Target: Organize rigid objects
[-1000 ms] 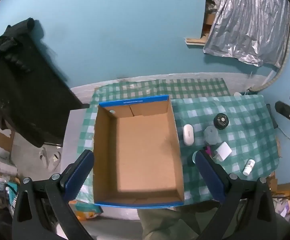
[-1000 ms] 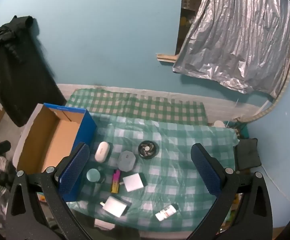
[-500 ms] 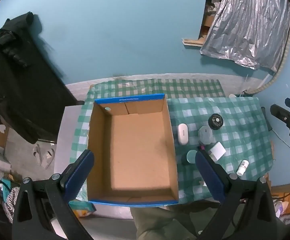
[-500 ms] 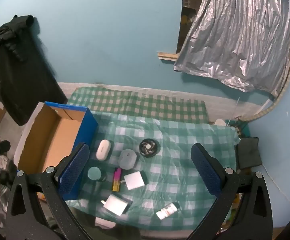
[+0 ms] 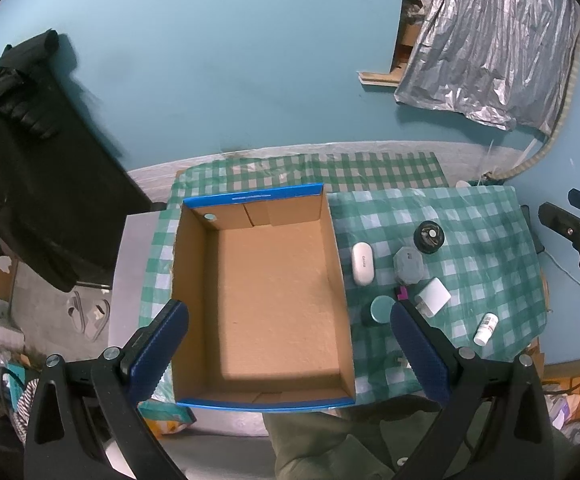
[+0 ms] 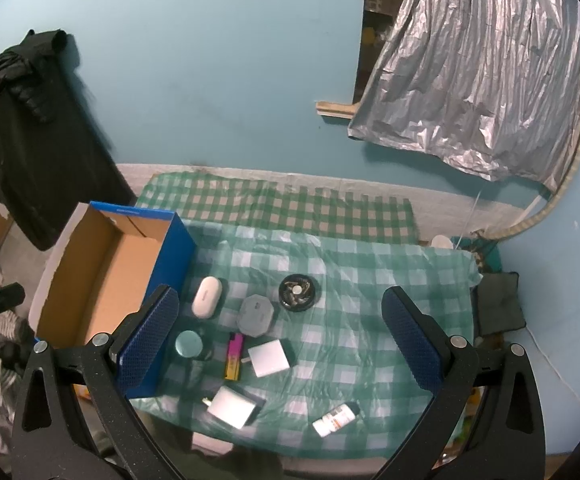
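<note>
On a table covered with a green-and-white checked cloth point(image 6: 370, 280), an open cardboard box point(image 5: 265, 296) with blue outer walls sat at the left side, its brown inside bare apart from a small round disc point(image 5: 209, 218) stuck near a far corner. The left gripper point(image 5: 290, 344) hung above the box with its two blue-padded fingers spread wide and nothing between them. The right gripper point(image 6: 279, 340) hung above the cloth, its fingers likewise spread wide and holding nothing.

To the right of the box, small objects lay scattered on the cloth. A white oval case point(image 6: 206, 296) lay just beside the box wall. Near it were a grey octagonal case point(image 6: 255, 315) and a round black dish point(image 6: 298, 293). Closer to the near edge stood a small jar with a teal lid point(image 6: 188, 344), a pink and yellow lighter point(image 6: 233, 355), and a white square charger point(image 6: 269, 358). A second white block with a plug point(image 6: 231, 406) and a small white bottle lying on its side point(image 6: 336, 420) rested nearest the front edge. Behind the table rose a blue wall, with dark clothing point(image 6: 29, 132) hanging at the left and a crinkled silver sheet point(image 6: 478, 80) at the right.
</note>
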`<state>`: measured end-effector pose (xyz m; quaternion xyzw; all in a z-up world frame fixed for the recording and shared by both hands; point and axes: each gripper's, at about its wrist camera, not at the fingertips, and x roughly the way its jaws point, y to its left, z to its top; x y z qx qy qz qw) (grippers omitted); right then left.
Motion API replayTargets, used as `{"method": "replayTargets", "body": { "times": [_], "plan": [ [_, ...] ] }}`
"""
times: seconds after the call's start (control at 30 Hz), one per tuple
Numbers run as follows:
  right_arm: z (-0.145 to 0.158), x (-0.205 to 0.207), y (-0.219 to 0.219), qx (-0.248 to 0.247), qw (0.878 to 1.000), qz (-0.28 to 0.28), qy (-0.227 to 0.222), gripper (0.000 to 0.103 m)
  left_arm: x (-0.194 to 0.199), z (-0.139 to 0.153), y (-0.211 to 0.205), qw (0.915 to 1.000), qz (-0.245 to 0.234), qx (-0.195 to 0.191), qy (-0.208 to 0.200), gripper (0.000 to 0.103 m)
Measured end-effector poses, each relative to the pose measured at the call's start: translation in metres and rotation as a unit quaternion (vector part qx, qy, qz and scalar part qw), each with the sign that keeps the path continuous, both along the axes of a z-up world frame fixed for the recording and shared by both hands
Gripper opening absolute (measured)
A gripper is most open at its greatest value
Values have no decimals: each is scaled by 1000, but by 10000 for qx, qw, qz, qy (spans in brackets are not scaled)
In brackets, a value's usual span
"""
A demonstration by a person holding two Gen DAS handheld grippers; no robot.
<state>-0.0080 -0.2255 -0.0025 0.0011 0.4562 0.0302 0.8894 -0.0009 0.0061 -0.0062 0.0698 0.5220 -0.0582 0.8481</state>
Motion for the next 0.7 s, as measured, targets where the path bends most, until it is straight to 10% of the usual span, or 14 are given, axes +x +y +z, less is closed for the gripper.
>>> {"method": "replayTargets", "body": {
  "times": [0.7],
  "plan": [
    [-4,0,2,0,9999,89,88,101,-2,-1,-2,10000,-1,-8,3,102]
  ]
}}
